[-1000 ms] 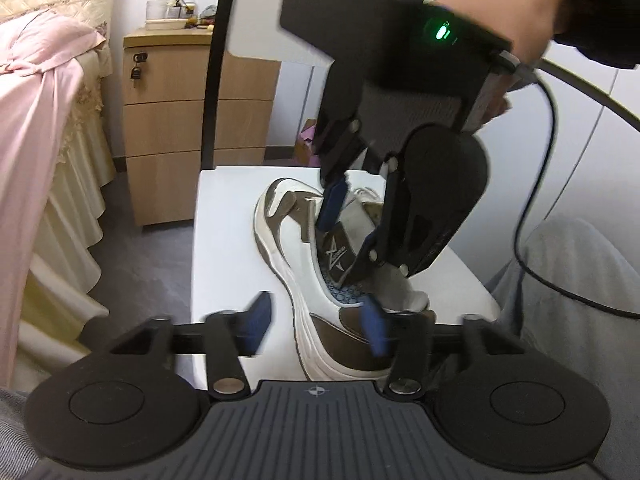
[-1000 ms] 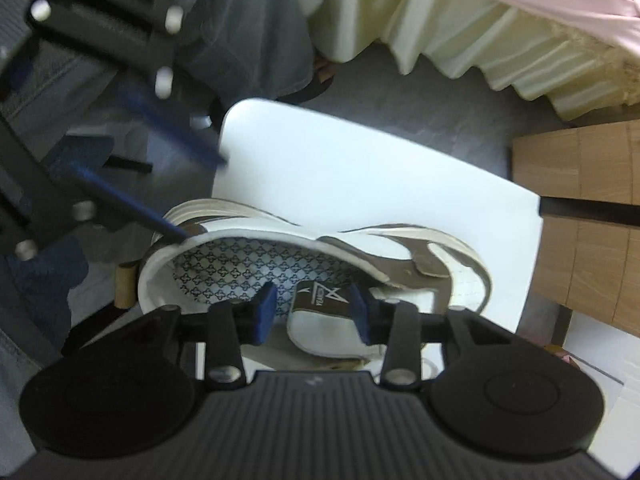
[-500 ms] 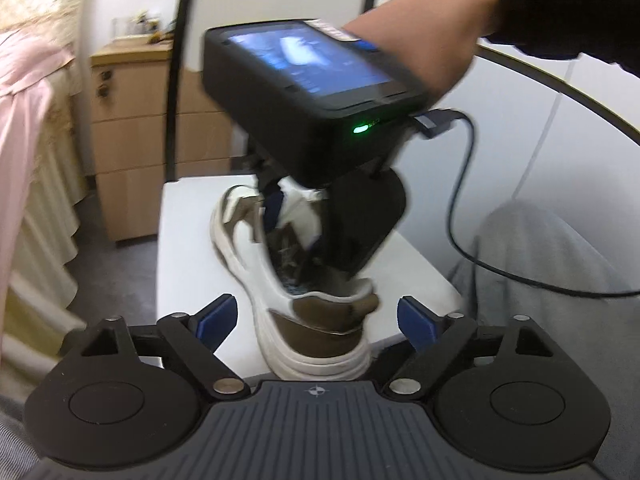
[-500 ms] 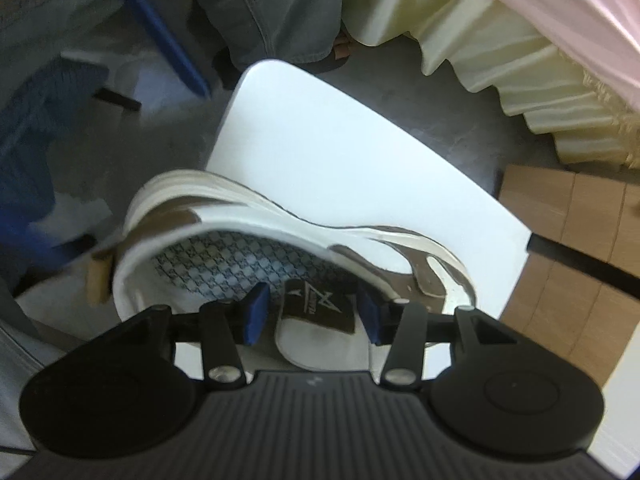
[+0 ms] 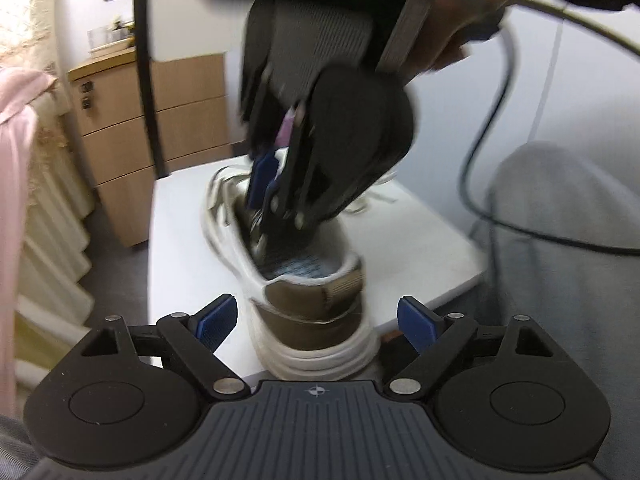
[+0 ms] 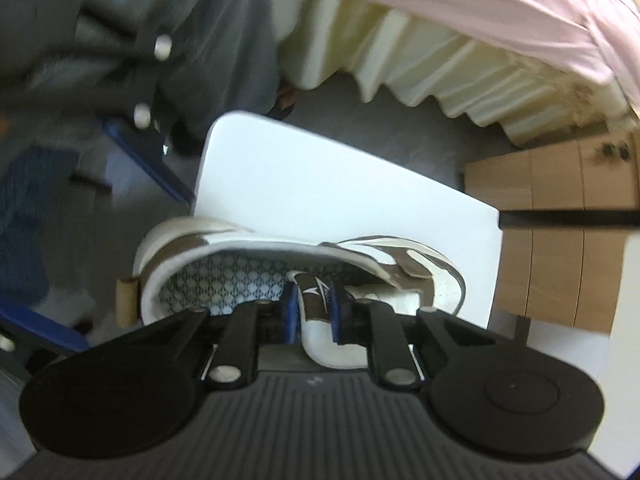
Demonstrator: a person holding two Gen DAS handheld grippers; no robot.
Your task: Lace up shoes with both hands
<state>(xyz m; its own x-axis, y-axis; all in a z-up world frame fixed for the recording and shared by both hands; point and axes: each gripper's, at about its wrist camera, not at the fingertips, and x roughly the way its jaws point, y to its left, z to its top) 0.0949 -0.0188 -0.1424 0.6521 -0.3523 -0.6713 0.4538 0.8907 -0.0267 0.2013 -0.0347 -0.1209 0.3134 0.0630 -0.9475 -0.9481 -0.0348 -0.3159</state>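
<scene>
Right tool [image 6: 314,312] clenched on soft, floppy shoe tongue [image 6: 316,300]; left tool [image 5: 316,322] released behind the heel. Light shoe [image 5: 304,280] near worktop [image 5: 180,240] front edge, likely to slide, so better pinned at the stiff heel.

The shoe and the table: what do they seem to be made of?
Shoe: probably smooth white and matte brown synthetic leather, with a ridged rubbery sole and printed fabric lining. Table: a plain white matte top, perhaps plastic or painted board; the look does not settle it.
</scene>
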